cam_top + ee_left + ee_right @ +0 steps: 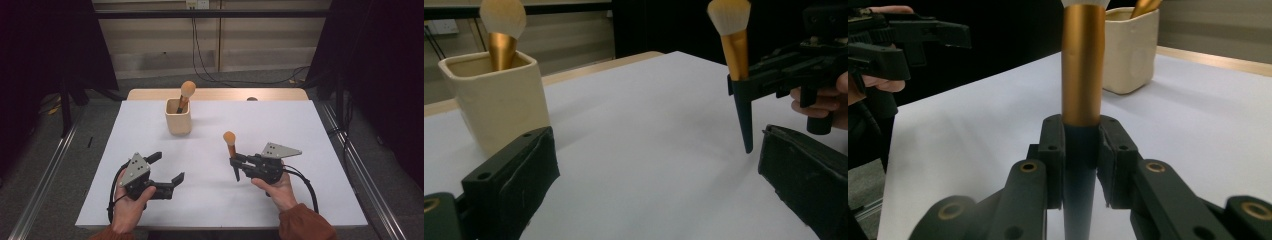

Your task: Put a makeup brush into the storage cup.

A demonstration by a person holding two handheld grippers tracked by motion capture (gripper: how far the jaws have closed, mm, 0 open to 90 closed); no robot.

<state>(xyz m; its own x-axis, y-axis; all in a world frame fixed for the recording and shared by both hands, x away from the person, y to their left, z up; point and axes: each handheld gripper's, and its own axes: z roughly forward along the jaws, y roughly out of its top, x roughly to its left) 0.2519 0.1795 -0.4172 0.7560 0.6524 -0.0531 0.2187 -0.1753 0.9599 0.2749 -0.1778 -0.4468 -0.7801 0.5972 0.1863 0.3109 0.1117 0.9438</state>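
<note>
A cream square cup [178, 116] stands upright at the table's back centre with a makeup brush [186, 92] in it, bristles up. My right gripper [235, 162] is shut on the dark handle of a second makeup brush [231, 145], held upright with its pointed tip just above the table. The right gripper view shows the jaws closed around that brush [1082, 65], and the cup [1128, 50] beyond it. My left gripper [169, 166] is open with nothing in it, low at the front left. Between its jaws, the cup [499, 107] and the held brush [735, 45] are visible.
A white sheet [280, 120] covers the table, with a wooden strip [215, 94] along the far edge. Metal rails [360, 170] run along both sides on the floor. Cables [220, 77] lie on the floor behind the table.
</note>
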